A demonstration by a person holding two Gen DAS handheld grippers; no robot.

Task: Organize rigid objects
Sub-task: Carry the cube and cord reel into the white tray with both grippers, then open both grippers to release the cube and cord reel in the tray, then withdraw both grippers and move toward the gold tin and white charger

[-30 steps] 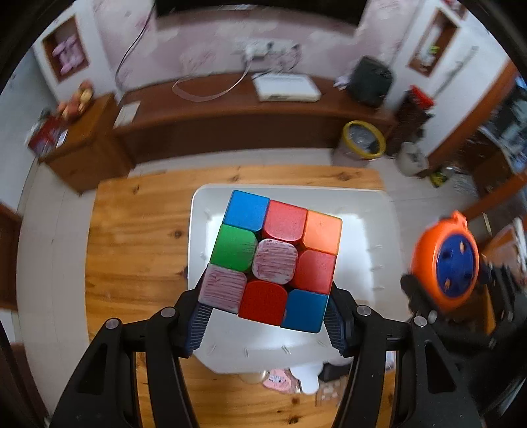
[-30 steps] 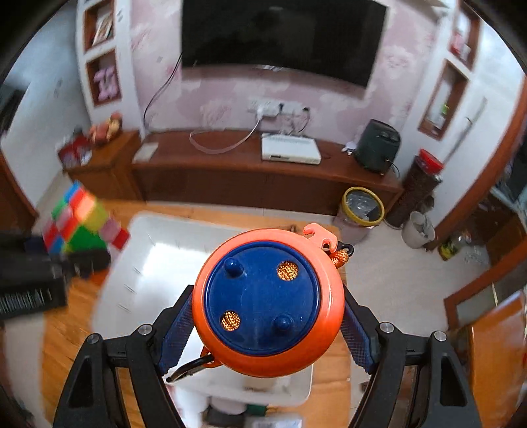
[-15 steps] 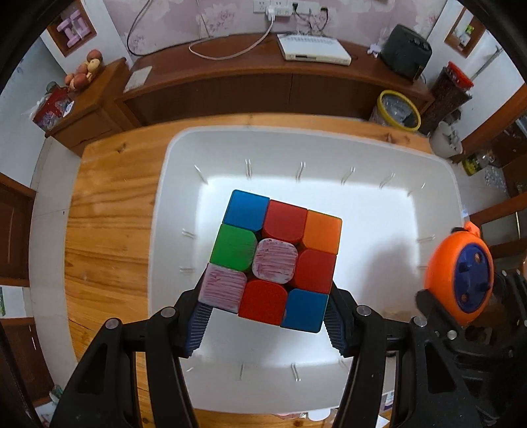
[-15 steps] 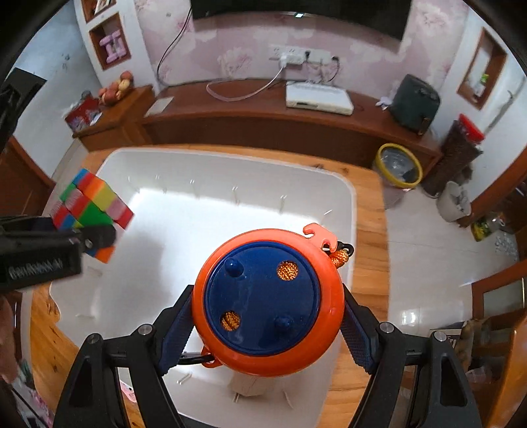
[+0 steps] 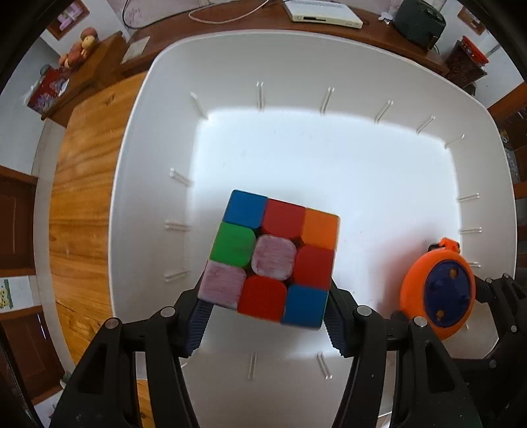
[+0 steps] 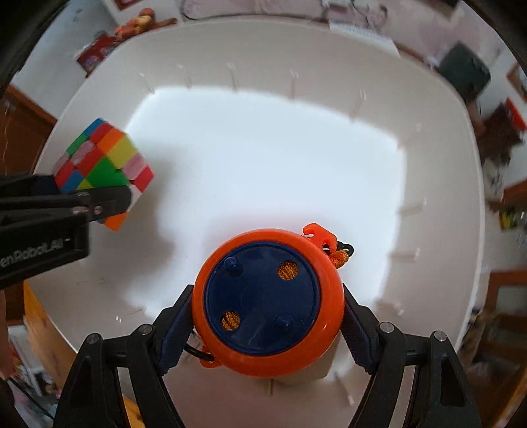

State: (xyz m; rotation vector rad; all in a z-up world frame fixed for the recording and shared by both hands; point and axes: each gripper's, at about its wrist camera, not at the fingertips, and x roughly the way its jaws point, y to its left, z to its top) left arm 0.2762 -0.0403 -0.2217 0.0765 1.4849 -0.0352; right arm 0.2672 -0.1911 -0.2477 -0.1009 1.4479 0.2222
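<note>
My left gripper [image 5: 265, 316] is shut on a colourful puzzle cube [image 5: 271, 258], its blue pads pressed on two opposite sides. The cube hangs inside the white plastic bin [image 5: 296, 145], above its floor. My right gripper [image 6: 266, 324] is shut on a round orange reel with a blue face [image 6: 266, 298], also held over the bin [image 6: 263, 148]. In the left wrist view the reel [image 5: 439, 291] shows at the right with the right gripper behind it. In the right wrist view the cube [image 6: 105, 168] and left gripper [image 6: 95, 200] show at the left.
The bin stands on a wooden table [image 5: 82, 184]. Behind it runs a dark wooden cabinet [image 5: 378, 29] with a white box [image 5: 322, 14] and a dark appliance [image 5: 418, 18]. Thin ribs line the bin's inner walls.
Both grippers have sunk toward the bin with their objects held. The bin has grown to fill both views, and the room behind has slid out of sight.
</note>
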